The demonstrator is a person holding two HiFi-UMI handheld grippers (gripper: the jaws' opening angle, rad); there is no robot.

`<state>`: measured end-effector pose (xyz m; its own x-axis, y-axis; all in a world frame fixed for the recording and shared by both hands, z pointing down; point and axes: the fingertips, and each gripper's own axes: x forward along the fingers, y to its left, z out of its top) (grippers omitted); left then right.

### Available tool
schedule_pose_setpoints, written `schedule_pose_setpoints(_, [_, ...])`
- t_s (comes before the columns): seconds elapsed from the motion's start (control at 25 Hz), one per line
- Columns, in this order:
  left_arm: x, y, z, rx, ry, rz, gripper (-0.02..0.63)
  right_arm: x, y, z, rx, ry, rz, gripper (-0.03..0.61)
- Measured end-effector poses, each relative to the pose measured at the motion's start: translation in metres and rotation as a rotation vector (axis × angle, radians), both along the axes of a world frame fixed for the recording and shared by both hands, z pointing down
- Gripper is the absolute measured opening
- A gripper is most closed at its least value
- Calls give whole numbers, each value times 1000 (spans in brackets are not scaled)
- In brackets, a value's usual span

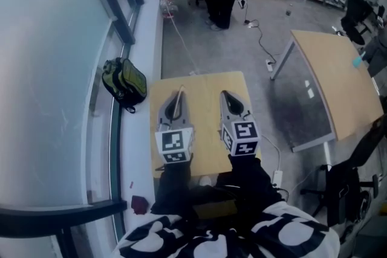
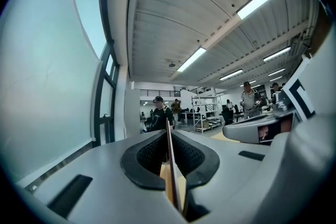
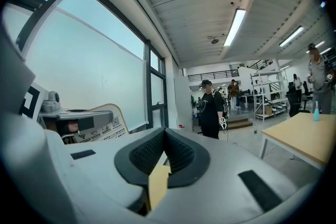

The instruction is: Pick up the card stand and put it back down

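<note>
Lift stage: left gripper (image 2: 168, 132) is clamped on the thin card stand (image 2: 171, 181), carried edge-on above the table (image 1: 205, 154). Right gripper (image 3: 164, 131) is closed and empty. Next, likely: lower the stand squarely onto the table, then release.

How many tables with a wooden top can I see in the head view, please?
2. The small table is at the centre of the view; the larger table stands to its right, apart from it. Further ones may be hidden in the background.
</note>
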<state>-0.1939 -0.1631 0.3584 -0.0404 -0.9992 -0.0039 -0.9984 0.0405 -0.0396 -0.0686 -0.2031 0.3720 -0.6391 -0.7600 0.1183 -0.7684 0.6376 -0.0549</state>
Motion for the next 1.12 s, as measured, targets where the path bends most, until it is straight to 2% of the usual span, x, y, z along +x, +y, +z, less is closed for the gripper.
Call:
schedule_pose_setpoints(0.4, [11,1,-9,20,-21,48,20,-4,8,-8,21,-8,-15,18])
schedule_pose_setpoints(0.68, [22,-3,-5,10,-5,82,20,3,9,-7,21,-7,-4,19])
schedule_pose_setpoints(1.12, [59,-24,13,-41,-8,193,20,35,-2,0,7,-2,78,20])
